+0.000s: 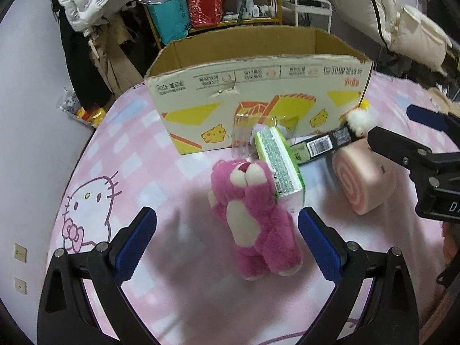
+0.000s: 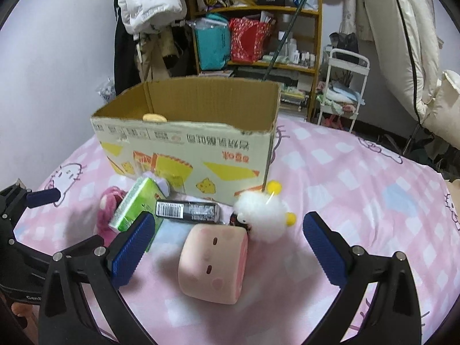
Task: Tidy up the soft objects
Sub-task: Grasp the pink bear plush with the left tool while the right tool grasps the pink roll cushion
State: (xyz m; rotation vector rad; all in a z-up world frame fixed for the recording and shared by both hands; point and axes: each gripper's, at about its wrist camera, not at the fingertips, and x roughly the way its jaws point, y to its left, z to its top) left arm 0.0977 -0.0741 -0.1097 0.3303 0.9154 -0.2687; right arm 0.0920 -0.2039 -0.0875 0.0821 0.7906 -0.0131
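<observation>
Item 1: magenta plush bear with cream belly and muzzle [image 1: 253, 218], lying face-up on the pink checked cat-print bedsheet [image 1: 120, 155], head toward 12 o'clock. Judged light, fully compressible, furry enough not to slip; best taken across the torso, where the pile is thickest. The left gripper [image 1: 227, 244] stands with its blue-padded fingers wide apart, one on each side of the bear, touching nothing.

Item 2: pale pink swirl-roll cushion with a small printed face [image 2: 212, 264], resting on the sheet centred ahead of the right gripper [image 2: 227, 253], whose fingers are likewise spread and empty. Judged light and spongy; grip across the curved sides, squeezing modestly so it does not spring out.

Item 3: white fluffy toy with yellow pom-poms [image 2: 261, 215], at 1 o'clock of the roll and just beside it. Soft, very light.

Destination, presumed: open cardboard carton with yellow cheese print [image 2: 187, 149], at 12 o'clock, one pale rounded object showing inside.

Obstructions: green-and-white tissue pack [image 1: 279, 166] leaning against the bear's head at its 1 o'clock; black barcoded wrapper packet [image 2: 187, 211] at 11 o'clock of the roll; a clear plastic item [image 1: 241, 135] in front of the carton. The pack may topple when the bear lifts. Cluttered wooden shelf [image 2: 258, 37] beyond.
</observation>
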